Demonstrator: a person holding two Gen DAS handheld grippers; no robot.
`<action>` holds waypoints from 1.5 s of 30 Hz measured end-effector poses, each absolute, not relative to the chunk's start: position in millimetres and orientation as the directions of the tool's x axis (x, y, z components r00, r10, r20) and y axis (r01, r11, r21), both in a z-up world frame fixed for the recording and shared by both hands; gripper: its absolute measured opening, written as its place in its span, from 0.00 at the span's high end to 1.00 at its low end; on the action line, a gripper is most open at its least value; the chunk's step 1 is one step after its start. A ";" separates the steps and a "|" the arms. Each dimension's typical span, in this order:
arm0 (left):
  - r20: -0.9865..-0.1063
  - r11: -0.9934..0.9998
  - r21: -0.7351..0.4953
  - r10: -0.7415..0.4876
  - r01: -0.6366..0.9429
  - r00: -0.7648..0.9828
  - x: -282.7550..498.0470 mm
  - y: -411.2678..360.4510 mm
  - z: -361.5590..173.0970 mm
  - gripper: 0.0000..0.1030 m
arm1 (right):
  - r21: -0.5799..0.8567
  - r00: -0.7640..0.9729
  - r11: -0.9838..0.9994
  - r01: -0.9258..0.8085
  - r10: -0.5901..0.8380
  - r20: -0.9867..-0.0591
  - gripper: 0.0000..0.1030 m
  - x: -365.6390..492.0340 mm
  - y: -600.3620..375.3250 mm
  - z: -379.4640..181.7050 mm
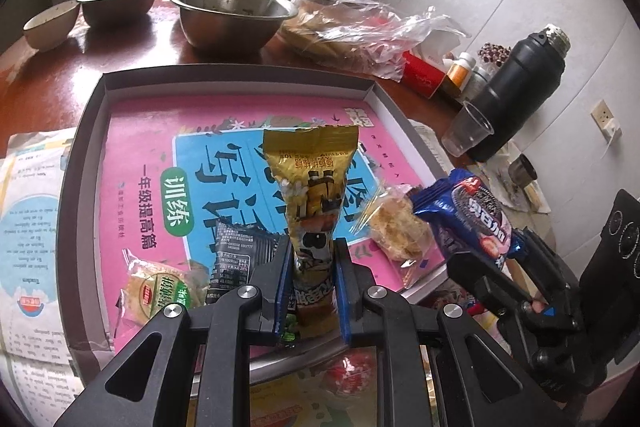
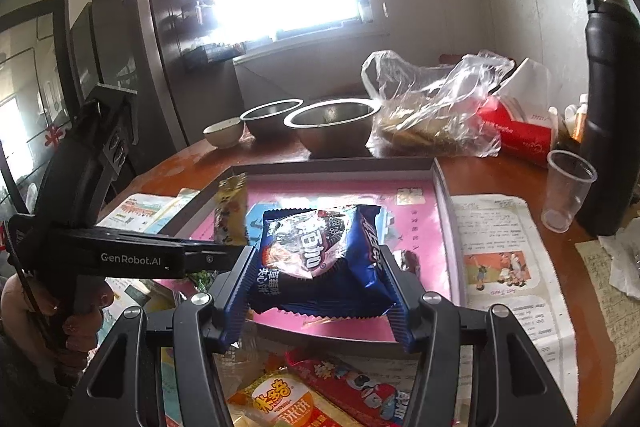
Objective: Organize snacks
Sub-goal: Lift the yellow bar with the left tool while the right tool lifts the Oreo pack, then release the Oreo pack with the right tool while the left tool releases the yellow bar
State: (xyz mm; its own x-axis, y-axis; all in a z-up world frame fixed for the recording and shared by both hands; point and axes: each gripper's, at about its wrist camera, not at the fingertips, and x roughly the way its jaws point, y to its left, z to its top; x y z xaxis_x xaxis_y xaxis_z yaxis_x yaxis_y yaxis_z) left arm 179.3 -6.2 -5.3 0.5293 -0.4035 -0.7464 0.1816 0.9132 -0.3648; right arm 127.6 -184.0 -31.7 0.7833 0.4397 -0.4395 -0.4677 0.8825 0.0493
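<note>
Both tools loaded. My left gripper is pinching the gold snack packet near its lower end; the packet stands up out of the jaws, long axis running straight ahead along the fingers, its torn-looking top edge pointing away from me. Directly ahead and below it is the shallow tray with the pink book cover lining its floor.

My right gripper is clamped across the blue cookie pack, the wide pads squeezing its two short sides so the pack bulges between them. It sits crosswise to the fingers, long axis side to side. The tray lies just ahead and underneath here too.

Already lying in the tray, seen from the left wrist: a green-label biscuit pack to the left of my fingers, a black packet just beside the left finger, and a clear-wrapped pastry off to the right, close to the blue pack.

The left tool looks further over the tray; the right hangs at the near rim. My read: both need a short push forward and down, and the gold one wants the open pink floor ahead, between black packet and pastry.
</note>
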 end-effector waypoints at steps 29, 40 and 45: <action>-0.771 0.937 -0.307 -0.349 0.169 0.534 176.7 -10.4 -8.2 0.80 | 0.029 0.727 0.875 -0.483 0.420 -0.543 0.42 146.5 -156.9 -51.3; -0.779 0.937 -0.309 -0.347 0.163 0.522 177.3 -11.7 -11.1 0.79 | 0.050 0.723 0.874 -0.483 0.431 -0.540 0.42 147.6 -159.0 -50.8; -0.778 0.936 -0.311 -0.350 0.165 0.521 176.2 -11.7 -10.7 0.77 | 0.050 0.721 0.873 -0.485 0.432 -0.541 0.42 147.3 -159.4 -51.3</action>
